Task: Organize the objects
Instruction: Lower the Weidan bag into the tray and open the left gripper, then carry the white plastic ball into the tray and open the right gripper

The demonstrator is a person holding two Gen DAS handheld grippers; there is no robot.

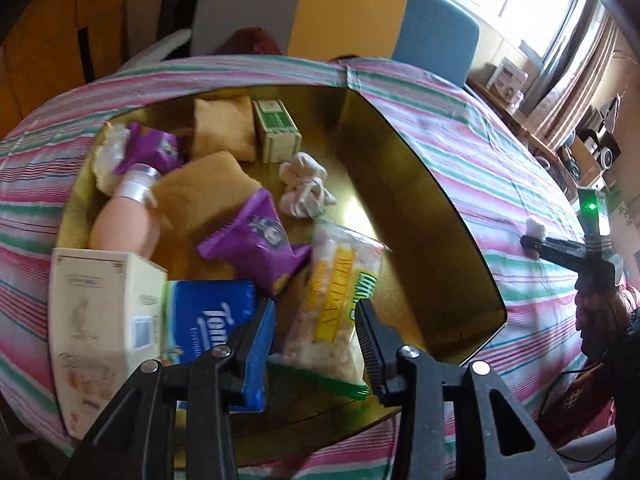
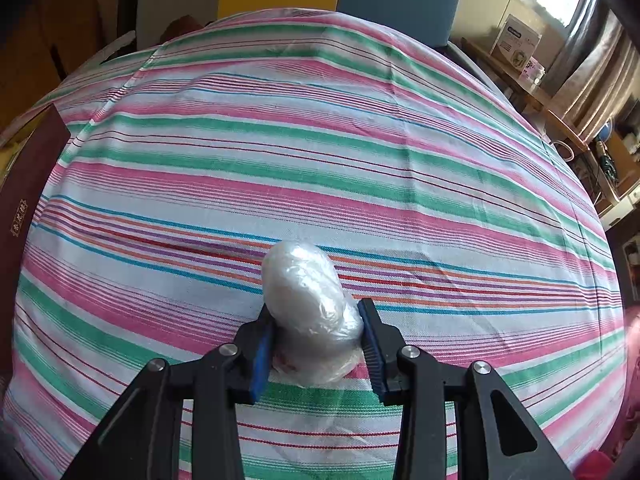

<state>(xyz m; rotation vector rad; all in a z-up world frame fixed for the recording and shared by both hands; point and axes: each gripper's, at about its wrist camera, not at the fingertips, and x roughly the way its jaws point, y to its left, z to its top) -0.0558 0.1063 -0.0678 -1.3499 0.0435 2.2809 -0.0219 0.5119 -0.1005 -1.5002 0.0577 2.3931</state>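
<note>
My right gripper [image 2: 316, 316] is shut on a white lump wrapped in clear plastic [image 2: 304, 284], just above the striped cloth; the lump also shows in the left wrist view [image 1: 536, 227] at the tip of the right gripper [image 1: 530, 242]. My left gripper [image 1: 316, 312] is open and empty over the near end of a gold tin box [image 1: 400, 184]. Under it lie a clear bag of snacks with yellow print [image 1: 336, 300] and a blue tissue pack [image 1: 208, 316]. The box also holds purple packets [image 1: 256, 244], a pink bottle [image 1: 124, 228], a white cord bundle [image 1: 304, 188] and a cream carton [image 1: 96, 320].
A pink, green and white striped cloth [image 2: 320, 140] covers the table. The box's dark red outer wall [image 2: 28, 208] stands at the left in the right wrist view. Yellow, grey and blue chair backs [image 1: 348, 12] stand behind the table. Shelves with boxes [image 2: 516, 44] stand at the right under a window.
</note>
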